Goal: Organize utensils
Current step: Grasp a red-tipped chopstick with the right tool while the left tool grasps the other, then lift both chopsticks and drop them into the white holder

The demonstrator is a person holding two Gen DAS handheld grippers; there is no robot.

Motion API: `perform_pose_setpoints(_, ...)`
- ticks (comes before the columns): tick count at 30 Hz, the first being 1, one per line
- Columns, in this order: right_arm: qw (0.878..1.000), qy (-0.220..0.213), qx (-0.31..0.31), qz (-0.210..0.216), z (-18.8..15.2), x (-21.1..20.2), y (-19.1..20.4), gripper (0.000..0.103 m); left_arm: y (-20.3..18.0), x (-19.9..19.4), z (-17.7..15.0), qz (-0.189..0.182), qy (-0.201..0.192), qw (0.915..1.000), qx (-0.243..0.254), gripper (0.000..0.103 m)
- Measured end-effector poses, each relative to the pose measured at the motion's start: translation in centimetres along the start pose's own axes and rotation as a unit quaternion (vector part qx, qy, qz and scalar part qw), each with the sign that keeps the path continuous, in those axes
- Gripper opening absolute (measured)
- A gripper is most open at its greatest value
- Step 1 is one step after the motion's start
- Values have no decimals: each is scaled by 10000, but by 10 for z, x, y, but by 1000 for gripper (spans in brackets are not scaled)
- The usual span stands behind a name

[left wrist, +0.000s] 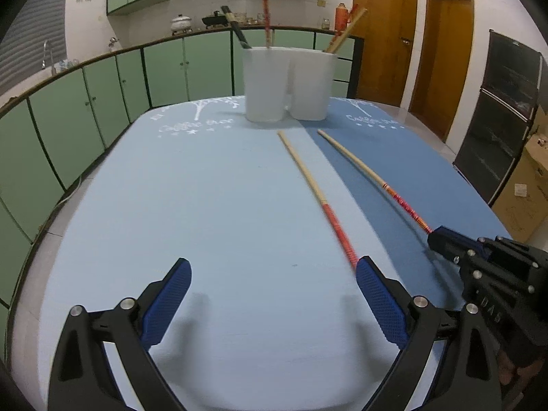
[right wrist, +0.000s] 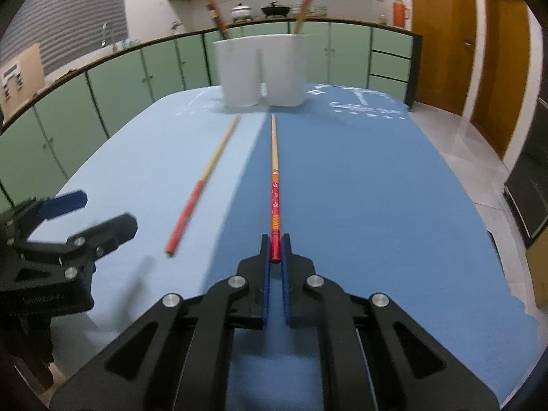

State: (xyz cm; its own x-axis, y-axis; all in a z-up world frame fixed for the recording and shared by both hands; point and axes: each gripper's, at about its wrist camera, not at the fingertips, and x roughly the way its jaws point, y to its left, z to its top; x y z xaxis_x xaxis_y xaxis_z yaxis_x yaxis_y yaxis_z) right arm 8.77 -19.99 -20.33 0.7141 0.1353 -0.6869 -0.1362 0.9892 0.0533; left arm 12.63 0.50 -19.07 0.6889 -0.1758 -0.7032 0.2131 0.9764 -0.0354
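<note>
Two chopsticks with red handles lie on the blue table. My right gripper is shut on the red end of the patterned chopstick, which points toward the white utensil holder; this chopstick also shows in the left wrist view. The plain red-handled chopstick lies to its left, free on the cloth, and shows in the right wrist view. My left gripper is open and empty, its right finger next to that chopstick's red end. The holder has several chopsticks standing in it.
The table has a light blue cloth and a darker blue cloth. Green cabinets run behind and to the left. Wooden doors stand at the right. A cardboard box sits on the floor to the right.
</note>
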Motion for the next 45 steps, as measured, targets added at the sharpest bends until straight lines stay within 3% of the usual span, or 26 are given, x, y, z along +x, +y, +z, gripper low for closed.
perform_pose_setpoints(7, 9998, -92, 190, -62, 2, -5, -26, 5, -21, 12, -1, -125, 133, 9998, -20, 85)
perform_pose_setpoints(13, 9997, -69, 229, -13, 0, -4, -34, 5, -32, 19, -4, -114, 226, 9997, -49, 64)
perform_pose_setpoints(16, 9996, -52, 262, 13, 0, -4, -37, 5, -36, 19, -3, -134, 235, 9996, -41, 49)
perform_pose_setpoints(18, 9996, -51, 269, 22, 0, -4, -39, 5, -39, 20, -3, -114, 228, 9997, -47, 33)
perform_pose_setpoints(24, 9996, -43, 268, 32, 2, -4, -40, 5, -40, 18, -5, -109, 203, 9997, -54, 7)
perform_pose_setpoints(36, 9999, -100, 30, 71, 7, -11, -29, 5, -34, 2, 4, -180, 116, 9997, -126, 6)
perform_pose_setpoints(45, 9993, -263, -138, 248, 26, -34, -21, 5, -30, -40, 29, -230, -354, 9991, -18, 6)
